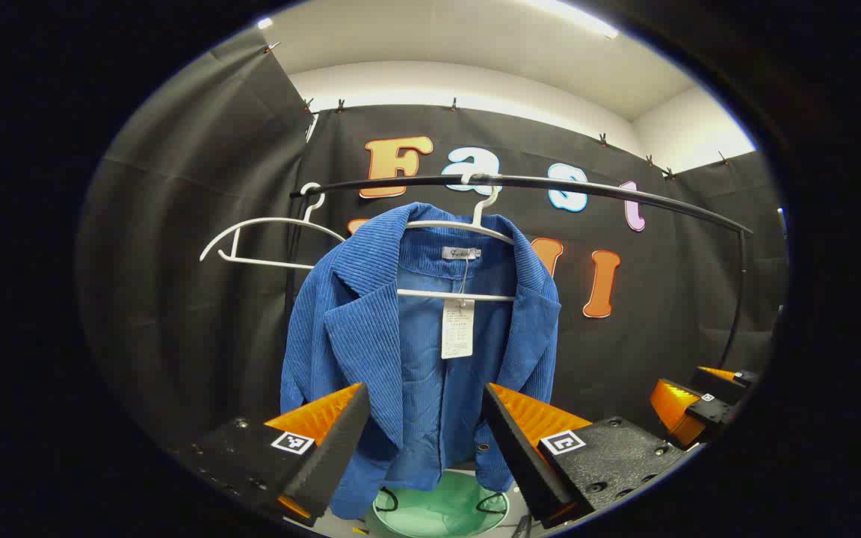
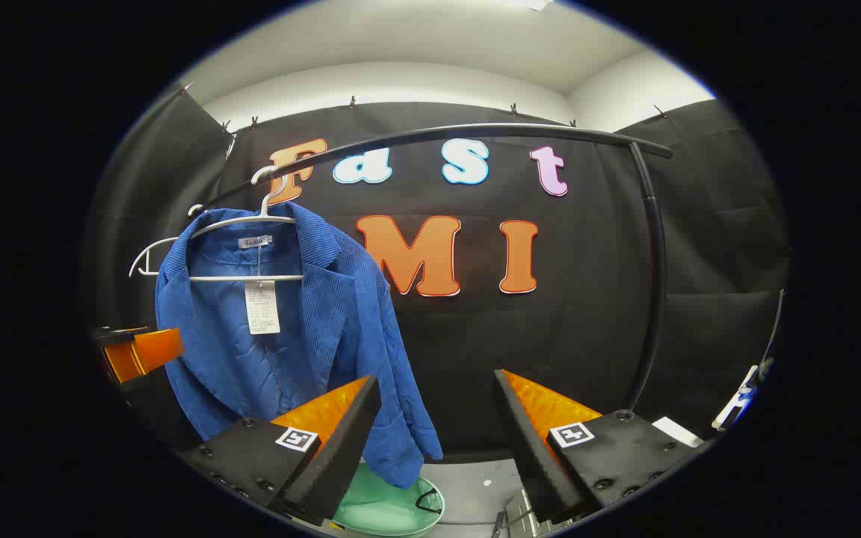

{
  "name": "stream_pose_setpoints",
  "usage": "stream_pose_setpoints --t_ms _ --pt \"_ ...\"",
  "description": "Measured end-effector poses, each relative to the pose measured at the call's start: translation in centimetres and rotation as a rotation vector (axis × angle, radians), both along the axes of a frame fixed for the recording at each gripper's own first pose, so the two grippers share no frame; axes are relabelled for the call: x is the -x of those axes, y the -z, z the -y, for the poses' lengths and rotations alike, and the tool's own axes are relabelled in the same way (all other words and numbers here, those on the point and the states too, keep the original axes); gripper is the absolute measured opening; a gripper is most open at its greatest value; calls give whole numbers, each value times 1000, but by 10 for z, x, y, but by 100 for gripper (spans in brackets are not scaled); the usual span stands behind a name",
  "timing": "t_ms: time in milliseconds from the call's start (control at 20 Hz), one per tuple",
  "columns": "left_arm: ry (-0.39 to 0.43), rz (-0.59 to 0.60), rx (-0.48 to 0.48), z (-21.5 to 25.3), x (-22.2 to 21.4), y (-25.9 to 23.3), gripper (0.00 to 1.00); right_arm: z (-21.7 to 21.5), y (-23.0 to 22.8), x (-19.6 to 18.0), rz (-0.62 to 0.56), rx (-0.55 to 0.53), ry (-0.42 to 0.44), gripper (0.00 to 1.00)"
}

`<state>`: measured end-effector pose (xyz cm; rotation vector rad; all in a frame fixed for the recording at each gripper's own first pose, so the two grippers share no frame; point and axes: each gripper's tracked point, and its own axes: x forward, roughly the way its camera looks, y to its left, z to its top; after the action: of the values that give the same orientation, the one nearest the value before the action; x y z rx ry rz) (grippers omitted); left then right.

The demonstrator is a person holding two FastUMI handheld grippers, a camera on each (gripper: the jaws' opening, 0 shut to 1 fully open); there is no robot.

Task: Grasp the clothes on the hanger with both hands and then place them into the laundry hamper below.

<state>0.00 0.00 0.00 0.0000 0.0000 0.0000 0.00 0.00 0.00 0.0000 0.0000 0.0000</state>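
Observation:
A blue corduroy jacket [image 1: 371,336] [image 2: 326,329] hangs on a white hanger [image 1: 468,224] [image 2: 251,217] from a black rail [image 1: 550,183] [image 2: 475,133]. A white tag dangles at its collar. Below it sits a green laundry hamper [image 1: 438,512] [image 2: 386,512]. My left gripper [image 1: 423,441] stands open in front of the jacket's lower hem, fingers apart from the cloth. My right gripper [image 2: 438,437] is open too, to the right of the jacket, with nothing between its fingers. The right gripper [image 1: 692,411] also appears at the far right of the left gripper view, and the left gripper [image 2: 135,351] at the left edge of the right gripper view.
A second, bare white hanger [image 1: 251,239] hangs on the rail left of the jacket. The rail's black upright post [image 2: 655,284] stands at the right. Grey floor [image 2: 475,478] lies around the hamper.

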Motion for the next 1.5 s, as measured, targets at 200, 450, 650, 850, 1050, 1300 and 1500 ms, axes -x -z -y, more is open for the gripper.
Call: stream_pose_setpoints --t_ms 200,450,650,850,1050,1300,1500 --pt "14 7 -9 -6 -3 -3 92 -7 -2 1 9 10 20 94" --pt "39 -8 10 -6 -5 2 95 -12 -3 2 7 20 25 94" --pt "40 -8 15 -8 -6 2 95 -15 -5 4 13 32 20 97" --pt "27 -14 22 -13 -6 4 95 -26 1 0 -9 21 -6 100" --pt "-3 -15 13 -20 -7 5 95 -40 -2 -8 -7 25 -46 98" --pt "-18 -23 19 -23 -4 10 95 -70 1 -18 -18 12 -128 98" --pt "-31 -26 20 -27 -2 11 95 -97 -2 -31 -7 2 -195 98"
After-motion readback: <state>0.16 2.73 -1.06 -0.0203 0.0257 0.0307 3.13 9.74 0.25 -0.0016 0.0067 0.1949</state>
